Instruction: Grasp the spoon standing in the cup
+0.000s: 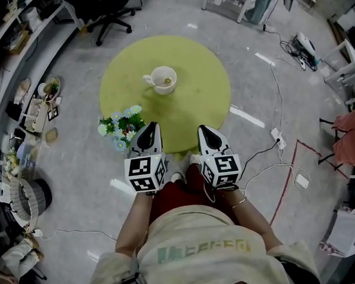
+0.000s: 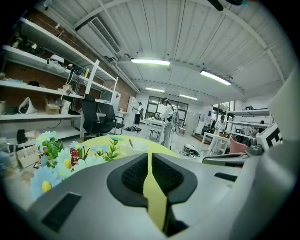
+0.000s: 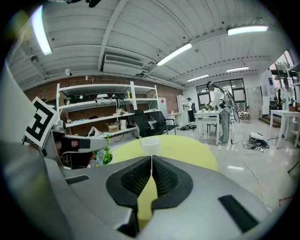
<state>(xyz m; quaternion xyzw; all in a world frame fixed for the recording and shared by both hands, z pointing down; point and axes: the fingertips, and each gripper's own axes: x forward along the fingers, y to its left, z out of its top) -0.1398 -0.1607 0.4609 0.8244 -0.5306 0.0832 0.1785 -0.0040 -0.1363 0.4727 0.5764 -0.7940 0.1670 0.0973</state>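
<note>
Left gripper [image 1: 149, 134] and right gripper [image 1: 208, 136] are both pressed together and empty at the 6 o'clock edge of the round yellow-green worktop [image 1: 205, 100]. At 12 o'clock, the thin spoon [image 3: 138, 139] stands in the white cup [image 1: 163, 79]. Spread one gripper first, then pinch the handle above the rim.

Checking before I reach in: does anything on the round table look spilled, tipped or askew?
Nothing stands out. The cup stands upright on the table, the spoon leans in it, and the flowers sit at the table's edge.

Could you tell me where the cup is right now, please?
In the head view, the cup stands on the far half of the round green table, up and right of the flowers.
</note>
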